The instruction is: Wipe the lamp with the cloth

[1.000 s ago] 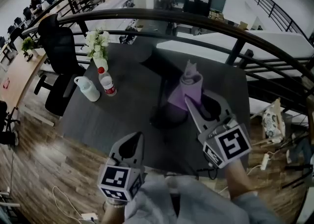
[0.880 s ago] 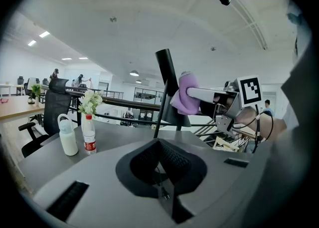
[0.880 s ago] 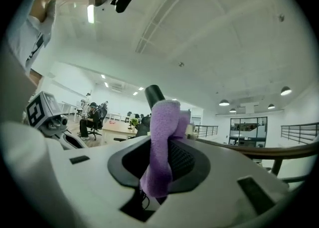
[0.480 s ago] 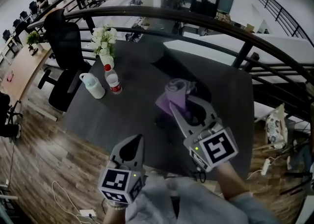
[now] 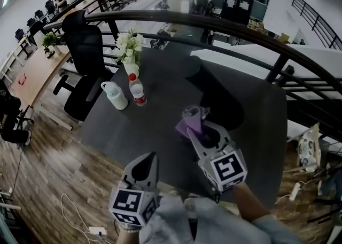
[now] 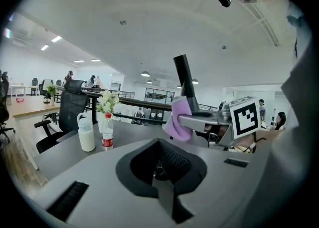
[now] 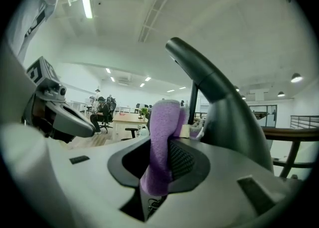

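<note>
Purple cloth [image 7: 160, 144]: clamped in my right gripper [image 5: 193, 129], bunched against the dark lamp [image 7: 223, 106] neck above the table [image 5: 133, 131], presumably for wiping; left gripper [image 5: 146, 161] closed on nothing, parked low, likely as spare.

On the dark table [image 5: 155, 131] before me a white jug [image 5: 116, 95] stands just beside a red-capped bottle [image 5: 138, 89]; a vase of white flowers [image 5: 129, 52] stands behind them; a black office chair [image 5: 85, 58] sits left of the table; a curved black railing [image 5: 240, 28] runs beyond.
</note>
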Demonstrator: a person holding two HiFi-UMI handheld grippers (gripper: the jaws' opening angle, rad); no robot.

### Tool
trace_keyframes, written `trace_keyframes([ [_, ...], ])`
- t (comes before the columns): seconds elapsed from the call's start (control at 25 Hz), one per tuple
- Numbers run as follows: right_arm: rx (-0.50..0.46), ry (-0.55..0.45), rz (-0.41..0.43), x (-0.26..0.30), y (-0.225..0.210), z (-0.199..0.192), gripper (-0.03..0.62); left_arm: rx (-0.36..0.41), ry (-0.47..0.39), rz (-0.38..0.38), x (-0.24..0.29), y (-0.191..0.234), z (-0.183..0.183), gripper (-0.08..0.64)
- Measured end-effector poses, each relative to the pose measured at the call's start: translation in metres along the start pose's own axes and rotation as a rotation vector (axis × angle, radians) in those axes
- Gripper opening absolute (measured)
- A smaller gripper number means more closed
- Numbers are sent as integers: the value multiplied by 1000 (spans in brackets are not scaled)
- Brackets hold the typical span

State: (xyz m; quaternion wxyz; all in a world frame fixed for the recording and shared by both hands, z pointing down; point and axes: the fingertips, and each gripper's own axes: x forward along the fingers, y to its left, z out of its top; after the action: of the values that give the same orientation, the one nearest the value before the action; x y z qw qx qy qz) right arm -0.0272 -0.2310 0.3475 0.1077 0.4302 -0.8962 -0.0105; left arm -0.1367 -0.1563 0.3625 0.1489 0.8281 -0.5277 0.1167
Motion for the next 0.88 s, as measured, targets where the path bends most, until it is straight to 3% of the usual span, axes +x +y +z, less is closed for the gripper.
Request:
trace_keyframes([
  [0.72, 60, 208, 32, 22, 16, -114, 89, -31, 19, 39, -10, 6, -2, 9],
  [0.88, 56, 214, 39, 24, 18, -128, 89, -30, 31, 54, -13, 7, -3, 9],
])
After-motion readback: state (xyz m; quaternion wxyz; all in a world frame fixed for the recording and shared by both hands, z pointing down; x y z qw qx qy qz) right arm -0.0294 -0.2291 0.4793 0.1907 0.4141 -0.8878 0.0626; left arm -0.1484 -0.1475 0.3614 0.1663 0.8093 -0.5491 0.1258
